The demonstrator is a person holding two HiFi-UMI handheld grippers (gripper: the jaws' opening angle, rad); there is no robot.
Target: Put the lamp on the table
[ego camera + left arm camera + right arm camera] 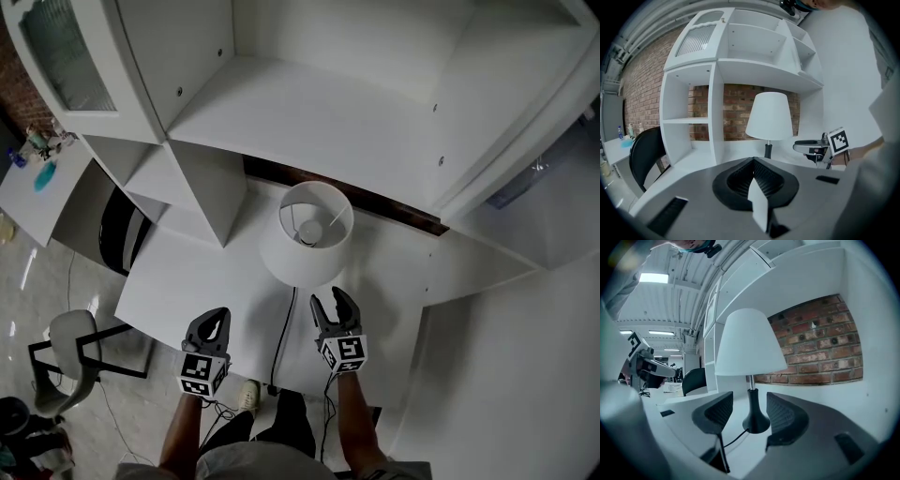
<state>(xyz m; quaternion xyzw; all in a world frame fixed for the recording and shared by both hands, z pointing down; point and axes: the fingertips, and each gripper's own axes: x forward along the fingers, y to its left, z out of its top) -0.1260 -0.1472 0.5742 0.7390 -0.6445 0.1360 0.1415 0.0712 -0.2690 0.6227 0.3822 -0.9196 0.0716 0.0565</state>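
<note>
A lamp with a white shade stands upright on the white table, its black base resting on the tabletop. My right gripper is just in front of the lamp. Its jaws are open on either side of the base, and the pads do not touch it. In the right gripper view the gripper frames the stem, and the black cord trails between the jaws. My left gripper hovers near the table's front edge, left of the lamp. It is shut with nothing in it.
A white shelf unit rises over the back of the table, with brick wall behind. A black chair stands at the left. The lamp's cord runs over the table's front edge. A white stool is on the floor lower left.
</note>
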